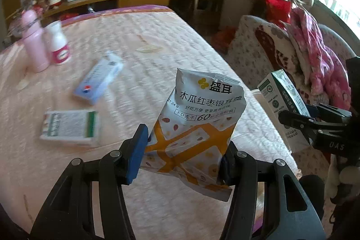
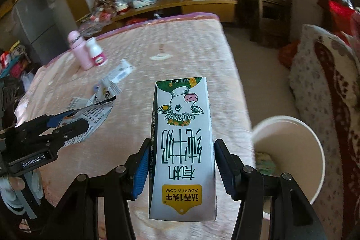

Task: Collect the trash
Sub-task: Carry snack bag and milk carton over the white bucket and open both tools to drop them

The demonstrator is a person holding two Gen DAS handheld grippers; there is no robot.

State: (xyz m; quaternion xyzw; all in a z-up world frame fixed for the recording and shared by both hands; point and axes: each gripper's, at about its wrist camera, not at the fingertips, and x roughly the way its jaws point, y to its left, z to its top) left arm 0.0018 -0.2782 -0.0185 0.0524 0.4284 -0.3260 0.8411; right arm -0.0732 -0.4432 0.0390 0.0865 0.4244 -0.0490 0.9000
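Jaws clamping upside-down milk carton (image 2: 183, 150), lengthwise forward

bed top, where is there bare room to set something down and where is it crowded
Free: the quilt toward the far purple edge, past the pale stain, and the near stretch along its right side beside the milk carton. Crowded: the left side, with the pink bottle, white bottle, blue-white box and green-white box.

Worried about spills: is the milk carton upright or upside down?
Upside down: the milk carton in the right gripper shows its cow and lettering inverted.
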